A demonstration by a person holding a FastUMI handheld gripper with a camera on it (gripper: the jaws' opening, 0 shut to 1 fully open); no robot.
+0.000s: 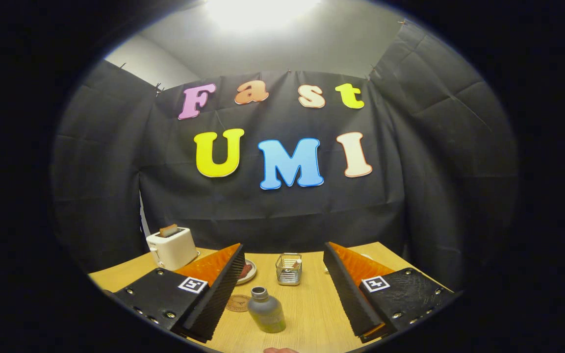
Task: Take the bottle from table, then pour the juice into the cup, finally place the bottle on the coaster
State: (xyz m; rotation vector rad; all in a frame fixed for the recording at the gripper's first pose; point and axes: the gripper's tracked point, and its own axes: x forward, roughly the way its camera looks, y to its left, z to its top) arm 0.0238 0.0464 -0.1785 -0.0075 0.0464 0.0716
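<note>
Between my wide-spread jaws, low in frame, stands the grey plastic bottle (266,310) beside the round brown coaster (238,303); wire basket (289,269) beyond.

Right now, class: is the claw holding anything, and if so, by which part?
Nothing is held. The claw is open, its fingers spread wide, and the bottle stands upright on the table between them, touched by neither.

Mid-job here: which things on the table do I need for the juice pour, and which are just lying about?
For the job:
bottle, between the open claw fingers
coaster, beside the bottle

Lying about:
toaster with bread in it
plate
wire basket

I can't make out a cup.
</note>
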